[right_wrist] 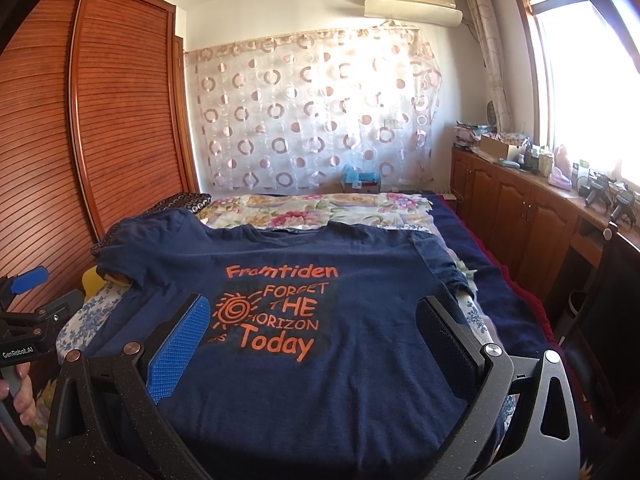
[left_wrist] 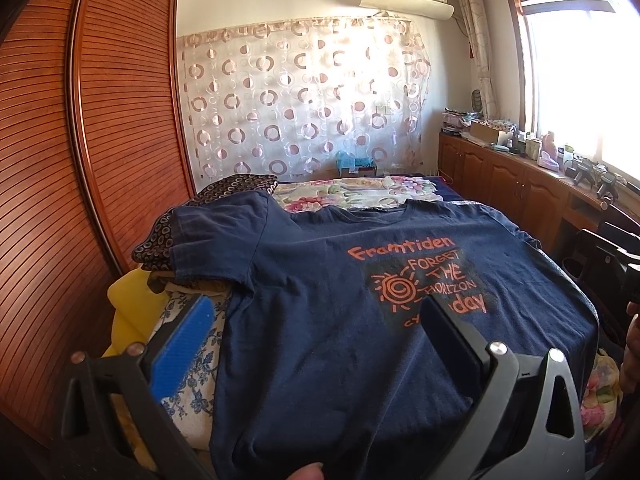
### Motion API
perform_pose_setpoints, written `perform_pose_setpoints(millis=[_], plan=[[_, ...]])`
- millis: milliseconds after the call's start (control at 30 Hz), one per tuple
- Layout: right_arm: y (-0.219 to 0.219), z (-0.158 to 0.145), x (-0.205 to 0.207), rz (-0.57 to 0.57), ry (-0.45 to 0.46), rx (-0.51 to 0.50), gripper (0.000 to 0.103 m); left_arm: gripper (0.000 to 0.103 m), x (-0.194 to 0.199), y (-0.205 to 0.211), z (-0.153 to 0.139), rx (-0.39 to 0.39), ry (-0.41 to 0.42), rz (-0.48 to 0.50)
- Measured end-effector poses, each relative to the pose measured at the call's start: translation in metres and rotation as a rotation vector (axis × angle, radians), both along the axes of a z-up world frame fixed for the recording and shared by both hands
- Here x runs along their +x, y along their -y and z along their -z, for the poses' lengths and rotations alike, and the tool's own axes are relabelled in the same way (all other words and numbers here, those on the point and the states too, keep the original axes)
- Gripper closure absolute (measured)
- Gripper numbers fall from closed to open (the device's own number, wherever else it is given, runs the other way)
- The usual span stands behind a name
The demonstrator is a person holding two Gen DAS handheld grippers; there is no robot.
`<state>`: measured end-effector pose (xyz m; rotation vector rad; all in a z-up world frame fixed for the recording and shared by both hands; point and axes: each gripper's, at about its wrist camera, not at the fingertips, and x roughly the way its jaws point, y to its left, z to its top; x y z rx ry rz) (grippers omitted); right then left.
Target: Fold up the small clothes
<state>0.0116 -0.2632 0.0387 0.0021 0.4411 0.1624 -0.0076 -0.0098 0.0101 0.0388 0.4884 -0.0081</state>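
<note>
A navy T-shirt point(left_wrist: 320, 320) with orange lettering lies spread flat, front up, on the bed; it also shows in the right wrist view point(right_wrist: 340, 272). Its left sleeve point(left_wrist: 224, 236) rests on a dark patterned pillow point(left_wrist: 236, 184). My left gripper point(left_wrist: 316, 320) is open and empty, hovering above the shirt's lower left part. My right gripper point(right_wrist: 312, 336) is open and empty, hovering above the shirt's lower middle, jaws either side of the print. The left gripper point(right_wrist: 28, 292) also shows at the left edge of the right wrist view.
A wooden slatted wardrobe point(left_wrist: 80, 120) stands close on the left. A floral quilt point(right_wrist: 320, 208) lies beyond the shirt. Wooden cabinets point(right_wrist: 520, 216) with clutter run along the right under the window. A dark chair point(right_wrist: 612, 300) stands by the bed's right side.
</note>
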Motion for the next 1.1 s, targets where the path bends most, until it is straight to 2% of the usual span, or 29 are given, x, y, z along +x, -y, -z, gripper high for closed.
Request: perform_pose_setpoints(millis=[1100], plan=[[-0.0023, -0.0012, 0.0021, -0.002, 0.005, 0.002, 0.000, 0.000, -0.0025, -0.0002, -0.0039, 0.001, 0.006, 0.005]])
